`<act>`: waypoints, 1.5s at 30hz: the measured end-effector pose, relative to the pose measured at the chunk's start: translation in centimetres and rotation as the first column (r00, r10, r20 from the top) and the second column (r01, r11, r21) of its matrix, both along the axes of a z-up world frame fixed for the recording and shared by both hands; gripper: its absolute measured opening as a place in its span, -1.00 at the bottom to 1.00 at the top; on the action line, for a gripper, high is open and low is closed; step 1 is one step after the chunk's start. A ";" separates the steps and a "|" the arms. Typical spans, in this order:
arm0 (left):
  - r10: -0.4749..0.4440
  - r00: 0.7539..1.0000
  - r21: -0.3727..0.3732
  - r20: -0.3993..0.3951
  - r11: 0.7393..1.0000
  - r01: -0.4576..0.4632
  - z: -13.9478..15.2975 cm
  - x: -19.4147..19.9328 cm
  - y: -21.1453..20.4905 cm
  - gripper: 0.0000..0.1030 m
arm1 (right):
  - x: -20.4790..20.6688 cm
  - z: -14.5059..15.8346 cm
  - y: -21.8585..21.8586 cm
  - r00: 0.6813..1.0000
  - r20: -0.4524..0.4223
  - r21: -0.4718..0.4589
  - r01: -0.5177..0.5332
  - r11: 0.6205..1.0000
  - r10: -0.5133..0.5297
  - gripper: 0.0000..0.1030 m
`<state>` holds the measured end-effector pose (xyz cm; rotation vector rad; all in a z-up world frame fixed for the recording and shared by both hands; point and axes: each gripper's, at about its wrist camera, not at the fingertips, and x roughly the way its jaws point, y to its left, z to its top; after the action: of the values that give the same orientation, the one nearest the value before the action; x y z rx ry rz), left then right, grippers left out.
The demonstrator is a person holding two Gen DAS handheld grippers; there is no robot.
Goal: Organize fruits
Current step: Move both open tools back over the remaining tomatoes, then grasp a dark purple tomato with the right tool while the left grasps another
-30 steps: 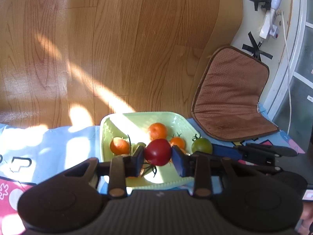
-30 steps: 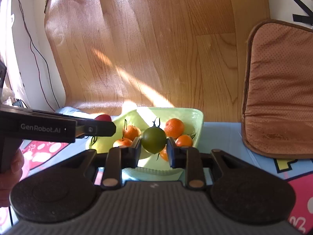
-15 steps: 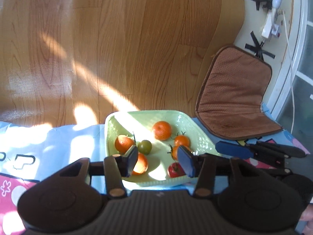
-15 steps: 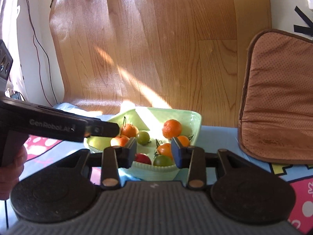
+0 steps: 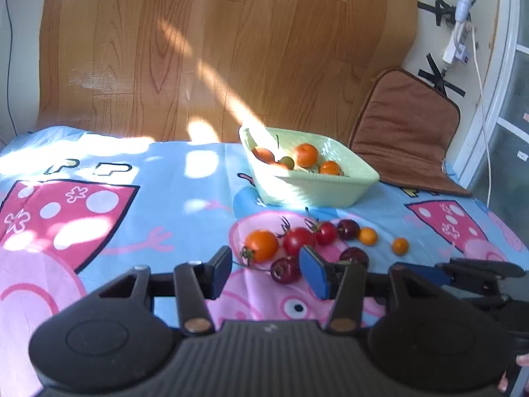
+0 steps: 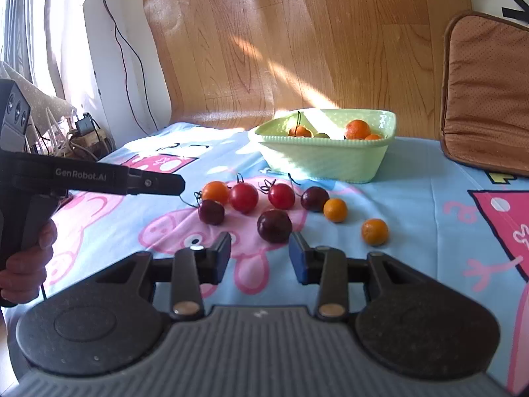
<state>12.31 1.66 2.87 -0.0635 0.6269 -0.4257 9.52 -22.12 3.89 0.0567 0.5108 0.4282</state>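
both jaws empty above loose fruits (image 6: 274,226) near bowl (image 6: 324,162)

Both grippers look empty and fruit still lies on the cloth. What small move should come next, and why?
Probably ease the right gripper forward and down around the dark cherry just ahead of its open, empty jaws. That fruit lies loose on the cloth, outside the bowl.

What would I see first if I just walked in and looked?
Probably the little fruits, red, orange and dark, scattered on the bright cartoon pig cloth in front of both open grippers. Behind them a pale green bowl holds more fruit, lit by a stripe of sun from the wooden floor.
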 end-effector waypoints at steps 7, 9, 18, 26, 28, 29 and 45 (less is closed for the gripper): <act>-0.047 0.997 0.099 0.058 0.994 0.041 -0.8 -1.1 -2.3 -0.11 | 0.4 -0.2 -0.5 0.999 -0.009 -0.013 0.034 0.999 -0.034 -0.19; -0.042 0.998 0.099 0.049 0.994 0.037 -0.9 -0.7 -2.4 -0.11 | 0.6 -0.1 -0.4 1.000 -0.007 -0.021 0.029 0.999 -0.029 -0.19; -0.058 0.998 0.117 0.022 0.992 0.055 -1.6 -0.1 -3.0 -0.10 | 1.6 0.5 -1.8 0.998 0.020 -0.014 0.066 0.998 -0.066 -0.19; -0.062 0.998 0.114 0.005 0.992 0.060 -2.1 0.2 -3.1 -0.11 | 3.2 1.4 -2.7 0.998 0.011 -0.011 0.058 0.998 -0.058 -0.17; -0.066 0.998 0.110 0.002 0.992 0.066 -2.2 0.2 -3.0 -0.10 | 2.8 1.3 -1.9 1.000 0.013 -0.019 0.015 1.000 -0.014 -0.18; -0.067 0.998 0.108 -0.005 0.992 0.067 -2.2 0.4 -3.0 -0.10 | 2.7 1.2 -1.5 1.000 0.009 -0.022 0.002 1.000 -0.002 -0.18; -0.062 0.998 0.106 -0.018 0.992 0.063 -2.8 0.3 -3.1 -0.43 | 3.8 -0.6 0.3 0.996 -0.086 -0.030 -0.020 0.999 0.018 -0.41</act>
<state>12.61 -1.43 0.10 0.0548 0.6660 -0.4521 13.36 -21.80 3.30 0.0404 0.6029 0.4377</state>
